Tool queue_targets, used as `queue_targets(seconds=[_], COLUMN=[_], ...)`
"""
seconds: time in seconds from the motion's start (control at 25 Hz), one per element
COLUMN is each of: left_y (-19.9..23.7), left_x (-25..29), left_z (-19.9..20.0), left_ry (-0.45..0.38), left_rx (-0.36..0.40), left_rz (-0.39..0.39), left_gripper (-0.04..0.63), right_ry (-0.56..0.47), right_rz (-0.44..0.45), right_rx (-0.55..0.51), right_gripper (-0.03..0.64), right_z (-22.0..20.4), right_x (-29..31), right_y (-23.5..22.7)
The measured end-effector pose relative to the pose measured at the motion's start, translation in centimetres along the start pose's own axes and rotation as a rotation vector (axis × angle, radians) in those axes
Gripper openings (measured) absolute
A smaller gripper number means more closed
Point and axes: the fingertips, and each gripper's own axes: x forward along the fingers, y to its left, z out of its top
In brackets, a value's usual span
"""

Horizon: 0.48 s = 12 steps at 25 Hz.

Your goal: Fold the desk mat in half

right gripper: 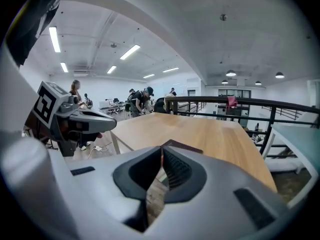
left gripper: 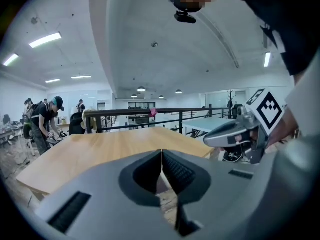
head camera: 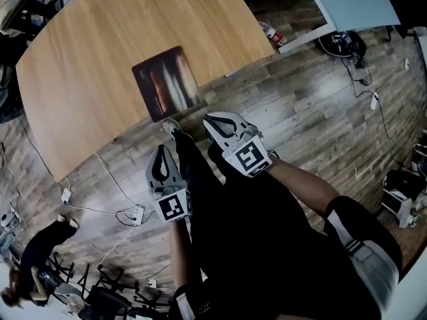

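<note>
The left tongs [head camera: 162,153] and right tongs [head camera: 212,121] are both pressed together on nothing, short of the table [head camera: 80,79] and over the plank floor [head camera: 300,112]. The desk mat [head camera: 167,83] lies flat at the table's near edge, untouched. I judge it thin, light and floppy. Its sheen may mean it is slick, though its thickness is hard to read from here. I'd pinch two corners of one edge. A power strip [head camera: 135,213] lies on the floor, and people [left gripper: 47,119] work well off.

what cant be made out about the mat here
- Desk mat print: head view, washed out by glare.
- Most of the mat: right gripper view, hidden behind the shut right claw; one corner shows.
- Mat in left gripper view: none shows past the shut left claw.
</note>
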Motion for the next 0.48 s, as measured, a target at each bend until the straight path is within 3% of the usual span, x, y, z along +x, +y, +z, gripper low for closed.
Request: queue_targets(seconds=[0.16, 0.4, 0.48], left_y=[0.7, 1.7, 1.7], left_x=[2.2, 5.1, 5.5], left_z=[-2.6, -6.0, -7.4], left_ry=[0.076, 0.109, 0.140], left_rx=[0.066, 0.166, 0.206], left_rz=[-0.023, -0.101, -0.127], left_gripper=[0.028, 0.032, 0.098], right_ry=[0.073, 0.177, 0.201], right_rz=[-0.001, 0.034, 0.032], right_rx=[-0.059, -0.132, -0.172], right_gripper=[0.034, 0.035, 0.047], right_z=[-3.0, -6.5, -7.3], right_x=[1.5, 3.7, 4.2], right_y=[0.0, -0.4, -0.5])
